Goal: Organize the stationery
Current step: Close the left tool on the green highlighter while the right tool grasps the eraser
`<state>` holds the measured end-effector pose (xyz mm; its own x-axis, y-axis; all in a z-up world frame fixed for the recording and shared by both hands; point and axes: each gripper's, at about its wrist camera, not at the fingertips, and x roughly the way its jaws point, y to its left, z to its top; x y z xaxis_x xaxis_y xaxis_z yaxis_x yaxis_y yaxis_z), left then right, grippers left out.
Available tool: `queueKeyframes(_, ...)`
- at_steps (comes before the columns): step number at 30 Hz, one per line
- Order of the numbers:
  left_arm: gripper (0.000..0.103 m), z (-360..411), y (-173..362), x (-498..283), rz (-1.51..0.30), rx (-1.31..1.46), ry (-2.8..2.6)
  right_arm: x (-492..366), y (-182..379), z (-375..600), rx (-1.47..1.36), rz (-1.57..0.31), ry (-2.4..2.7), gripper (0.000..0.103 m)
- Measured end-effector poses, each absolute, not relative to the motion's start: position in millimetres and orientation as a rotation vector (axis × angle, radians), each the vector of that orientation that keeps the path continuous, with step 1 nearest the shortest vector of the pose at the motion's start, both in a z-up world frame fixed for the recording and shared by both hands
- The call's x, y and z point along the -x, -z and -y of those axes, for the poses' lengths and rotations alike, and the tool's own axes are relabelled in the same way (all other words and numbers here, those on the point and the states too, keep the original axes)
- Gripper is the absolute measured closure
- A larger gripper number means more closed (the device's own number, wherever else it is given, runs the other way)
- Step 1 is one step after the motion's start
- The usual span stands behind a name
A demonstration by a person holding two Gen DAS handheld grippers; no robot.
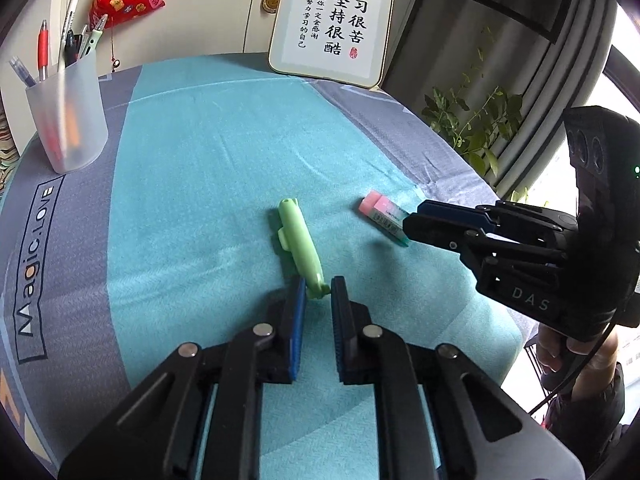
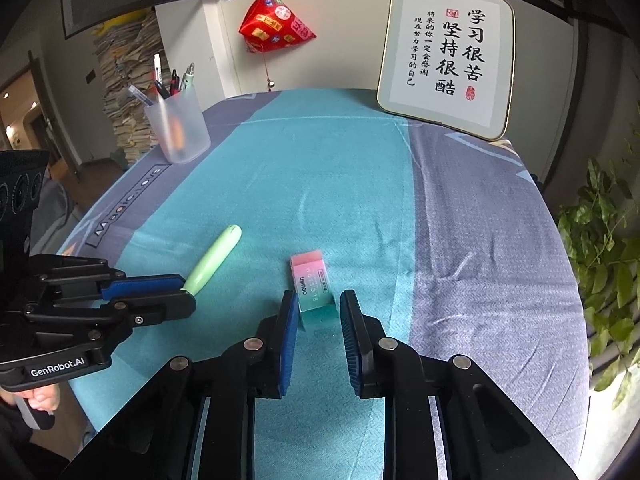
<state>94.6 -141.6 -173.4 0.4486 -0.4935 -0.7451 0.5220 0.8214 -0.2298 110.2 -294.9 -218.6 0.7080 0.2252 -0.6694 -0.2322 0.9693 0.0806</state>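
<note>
A light green pen (image 1: pixel 299 244) lies on the teal cloth; it also shows in the right wrist view (image 2: pixel 214 260). My left gripper (image 1: pixel 319 290) is open with the pen's near end between its fingertips. A pink and teal eraser (image 2: pixel 312 284) lies to the right of the pen; it also shows in the left wrist view (image 1: pixel 384 216). My right gripper (image 2: pixel 319 300) is open with the eraser's near end between its fingertips. A frosted pen cup (image 1: pixel 66 120) holding several pens stands at the far left; it also shows in the right wrist view (image 2: pixel 178 128).
A framed calligraphy board (image 1: pixel 332 20) leans at the table's back. A red pouch (image 2: pixel 276 22) hangs on the wall. A green plant (image 2: pixel 608 248) stands off the table's right edge. Stacked papers (image 2: pixel 128 80) stand behind the cup. The tablecloth (image 2: pixel 480 240) drops off at the right.
</note>
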Motion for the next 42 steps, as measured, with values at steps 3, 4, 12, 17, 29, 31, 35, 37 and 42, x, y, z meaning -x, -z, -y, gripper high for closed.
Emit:
queueKeyframes(3,0.092,138,169,-95,-0.897,-0.035,0.621,-109,214,294,0.0,-0.732,-0.255,0.084)
queueKeyframes(4,0.092,136,167,-95,-0.893,-0.031,0.618,-109,213,295,-0.009,-0.73,-0.252,0.087)
queueKeyframes(12,0.092,127,165,-94,-0.887,-0.029,0.6,-113,220,293,-0.037,-0.758,-0.269,0.091)
queueKeyframes(17,0.092,127,167,-94,-0.897,-0.033,0.595,-112,218,287,-0.025,-0.764,-0.24,0.071)
queueKeyframes(29,0.096,129,171,-93,-0.892,-0.037,0.611,-106,222,281,-0.013,-0.728,-0.16,0.082)
queueKeyframes(31,0.096,125,166,-91,-0.876,-0.043,0.604,-103,216,284,-0.014,-0.716,-0.152,0.082)
queueKeyframes(35,0.096,122,167,-94,-0.895,-0.017,0.608,-99,204,288,-0.053,-0.695,-0.173,0.082)
queueKeyframes(37,0.096,121,169,-93,-0.901,-0.012,0.603,-97,200,285,-0.058,-0.681,-0.18,0.082)
queueKeyframes(42,0.094,124,175,-93,-0.887,-0.043,0.565,-94,197,280,-0.049,-0.684,-0.195,0.082)
